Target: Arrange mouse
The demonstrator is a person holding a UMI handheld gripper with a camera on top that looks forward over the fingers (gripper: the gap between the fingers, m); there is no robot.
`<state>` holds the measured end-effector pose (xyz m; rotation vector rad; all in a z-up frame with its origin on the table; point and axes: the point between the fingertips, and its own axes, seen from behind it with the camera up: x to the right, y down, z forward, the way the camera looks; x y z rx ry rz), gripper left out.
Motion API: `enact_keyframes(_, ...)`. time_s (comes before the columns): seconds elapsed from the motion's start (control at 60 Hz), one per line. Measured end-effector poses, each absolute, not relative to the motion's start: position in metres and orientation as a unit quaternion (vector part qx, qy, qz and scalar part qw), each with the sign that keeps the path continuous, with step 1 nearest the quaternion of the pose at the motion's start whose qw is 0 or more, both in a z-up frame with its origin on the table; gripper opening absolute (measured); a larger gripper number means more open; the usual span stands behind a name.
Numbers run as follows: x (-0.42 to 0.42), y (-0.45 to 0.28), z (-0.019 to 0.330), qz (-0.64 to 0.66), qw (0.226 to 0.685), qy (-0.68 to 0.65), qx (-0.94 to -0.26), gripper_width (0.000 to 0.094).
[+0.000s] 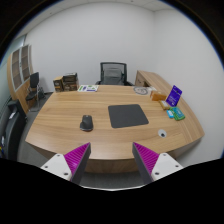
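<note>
**Mouse waits well ahead of the parted jaws**

The gripper [110, 160] hangs released, empty, short of the wooden table [60, 125]. The small dark computer mouse [87, 123] lies at eleven o'clock, well apart, its long axis seemingly pointing away, left of the dark square mouse mat [128, 115].

Dark mouse [87, 123], on desk, left of mousepad [128, 115]

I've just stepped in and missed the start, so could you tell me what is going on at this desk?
A person is holding a handheld gripper above the near edge of a wooden desk. Its fingers are open and hold nothing. The mouse lies untouched on the desk, well beyond the fingers and to the left of a dark mouse pad. An office chair stands at the far side.
</note>
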<state>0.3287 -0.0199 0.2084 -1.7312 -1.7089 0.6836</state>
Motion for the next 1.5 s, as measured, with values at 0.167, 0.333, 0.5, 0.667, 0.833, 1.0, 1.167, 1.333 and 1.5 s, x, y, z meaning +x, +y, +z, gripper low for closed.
enact_keyframes(0.167, 0.313, -0.033, 0.201, 0.268, 0.298, -0.654, -0.642, 0.0862)
enact_keyframes(0.333, 0.292, -0.054, 0.187, 0.281, 0.29, -0.666, -0.627, 0.0862)
enact_keyframes(0.5, 0.271, -0.079, 0.166, 0.285, 0.278, -0.679, -0.617, 0.086)
enact_keyframes(0.667, 0.244, -0.101, 0.144, 0.292, 0.271, -0.682, -0.613, 0.0862)
enact_keyframes(0.833, 0.21, -0.117, 0.119, 0.291, 0.272, -0.687, -0.608, 0.0861)
enact_keyframes(1.0, 0.179, -0.135, 0.086, 0.286, 0.263, -0.694, -0.606, 0.0865)
enact_keyframes(1.167, 0.147, -0.147, 0.057, 0.283, 0.26, -0.696, -0.607, 0.0862)
enact_keyframes(1.333, 0.118, -0.155, 0.03, 0.278, 0.256, -0.695, -0.612, 0.0863)
enact_keyframes(1.5, 0.093, -0.153, 0.006, 0.267, 0.257, -0.694, -0.617, 0.0861)
